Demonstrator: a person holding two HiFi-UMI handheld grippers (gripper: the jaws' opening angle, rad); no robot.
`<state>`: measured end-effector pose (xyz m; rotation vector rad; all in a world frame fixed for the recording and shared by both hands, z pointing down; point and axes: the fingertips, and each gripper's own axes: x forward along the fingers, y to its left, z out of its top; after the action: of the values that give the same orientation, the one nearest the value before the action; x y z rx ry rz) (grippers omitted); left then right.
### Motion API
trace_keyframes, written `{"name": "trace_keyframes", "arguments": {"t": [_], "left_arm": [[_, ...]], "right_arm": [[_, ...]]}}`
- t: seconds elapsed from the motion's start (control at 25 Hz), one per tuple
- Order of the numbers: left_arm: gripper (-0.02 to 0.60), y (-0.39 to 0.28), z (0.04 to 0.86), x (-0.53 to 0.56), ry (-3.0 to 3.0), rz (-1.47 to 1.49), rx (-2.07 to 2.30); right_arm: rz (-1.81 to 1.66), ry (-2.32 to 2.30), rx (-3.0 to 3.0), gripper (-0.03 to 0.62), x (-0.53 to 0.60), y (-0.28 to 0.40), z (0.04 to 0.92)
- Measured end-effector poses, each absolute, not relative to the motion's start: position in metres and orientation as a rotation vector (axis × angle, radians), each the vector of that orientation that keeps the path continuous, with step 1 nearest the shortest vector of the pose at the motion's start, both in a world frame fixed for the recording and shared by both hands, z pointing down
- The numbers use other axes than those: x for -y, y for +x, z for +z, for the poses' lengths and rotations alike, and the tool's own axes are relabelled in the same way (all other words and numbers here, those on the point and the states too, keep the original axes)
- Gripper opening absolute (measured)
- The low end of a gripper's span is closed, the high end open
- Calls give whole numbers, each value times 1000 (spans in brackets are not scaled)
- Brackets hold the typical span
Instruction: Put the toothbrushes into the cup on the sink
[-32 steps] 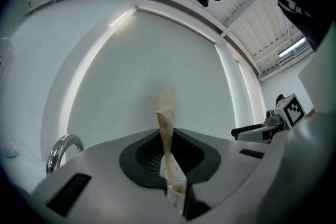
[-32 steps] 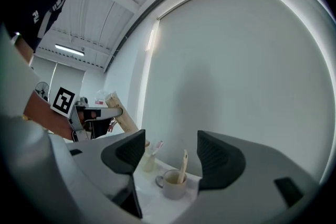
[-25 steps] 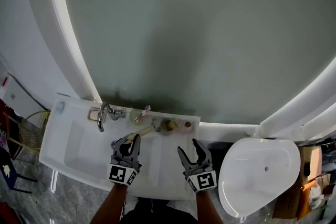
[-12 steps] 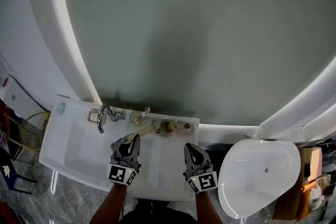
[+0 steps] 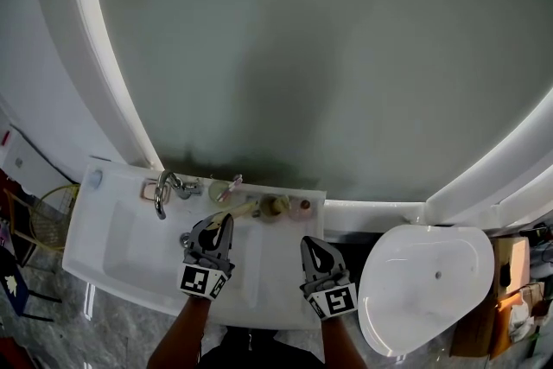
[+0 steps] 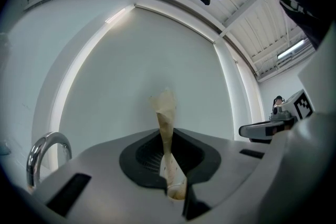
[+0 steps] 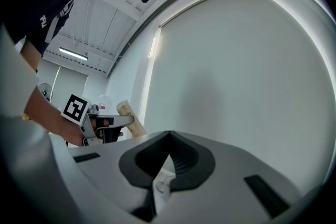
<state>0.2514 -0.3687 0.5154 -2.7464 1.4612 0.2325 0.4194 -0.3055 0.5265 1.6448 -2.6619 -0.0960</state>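
Jaws of the left gripper (image 5: 226,220) are nearly together and clamp a beige wooden toothbrush (image 6: 166,136) by its handle, the pads pressing it from both sides. Its bristle end sticks out past the fingertips and stands up against the wall in the left gripper view. Jaws of the right gripper (image 5: 308,243) are fully together with nothing between them.

Behind everything rises a large round grey wall panel with a glowing white rim (image 5: 328,56), which fills most of the head view. At lower right is a white oval toilet lid (image 5: 436,285), well apart from both grippers. At lower left is the white rectangular ceramic sink (image 5: 112,246). Both grippers hover over its right part, side by side and apart, pointing toward the back ledge.

A curved chrome tap (image 5: 162,190) stands on that ledge to the left. Just right of it sits a pale round cup (image 5: 221,191) with a pink toothbrush (image 5: 234,182) leaning out of it. Further right is a tan round item (image 5: 276,206); whether it is a second cup cannot be told. Beside it lies a small pinkish round thing (image 5: 304,204), too small to identify.

In the head view the held toothbrush runs from the left gripper's tips up and to the right. It passes just below the pale cup, and its far end lies close to the tan item. It is not in the cup.
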Motion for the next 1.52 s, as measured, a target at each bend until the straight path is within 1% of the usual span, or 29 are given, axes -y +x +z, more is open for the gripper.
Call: {"name": "trace_keyframes", "arguments": {"t": [0.56, 0.84, 1.32, 1.52], "left_arm": [[47, 308, 537, 411, -2819, 186, -1350], [46, 316, 567, 424, -2810, 49, -1353], [46, 331, 613, 444, -2865, -57, -1351], [46, 340, 640, 452, -2861, -152, -1359]], "right_arm": [[-54, 1667, 2667, 28, 298, 437, 540], [-32, 1671, 2662, 26, 295, 443, 551], [49, 1655, 2657, 26, 290, 438, 570], [68, 1705, 2644, 26, 292, 447, 581]]}}
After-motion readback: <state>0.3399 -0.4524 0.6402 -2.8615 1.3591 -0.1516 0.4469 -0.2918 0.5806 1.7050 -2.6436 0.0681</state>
